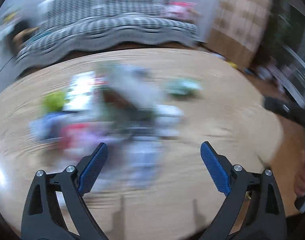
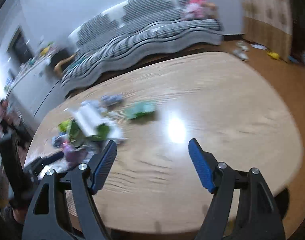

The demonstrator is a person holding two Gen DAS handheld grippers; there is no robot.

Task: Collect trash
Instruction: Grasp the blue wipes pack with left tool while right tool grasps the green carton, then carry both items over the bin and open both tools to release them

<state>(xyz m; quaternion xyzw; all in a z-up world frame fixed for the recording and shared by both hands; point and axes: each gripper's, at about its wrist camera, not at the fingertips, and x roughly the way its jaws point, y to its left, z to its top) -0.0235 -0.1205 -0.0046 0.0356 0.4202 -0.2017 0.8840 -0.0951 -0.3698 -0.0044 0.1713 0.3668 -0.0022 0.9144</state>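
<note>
A heap of mixed trash (image 1: 112,112) lies on the oval wooden table (image 1: 222,120), badly blurred in the left wrist view: white, green, blue and red wrappers. A lone green wrapper (image 1: 182,87) lies to its right. My left gripper (image 1: 154,150) is open and empty, just short of the heap. In the right wrist view the same heap (image 2: 88,128) sits at the left of the table (image 2: 222,110), with the green wrapper (image 2: 141,110) and a small blue one (image 2: 112,99) apart from it. My right gripper (image 2: 152,146) is open and empty over bare table.
A grey patterned sofa (image 2: 144,34) stands behind the table. Small items lie on the wooden floor (image 2: 272,55) at the right. The right hand-held gripper (image 1: 288,110) shows at the right edge of the left wrist view. A dark object (image 2: 10,160) stands at the left.
</note>
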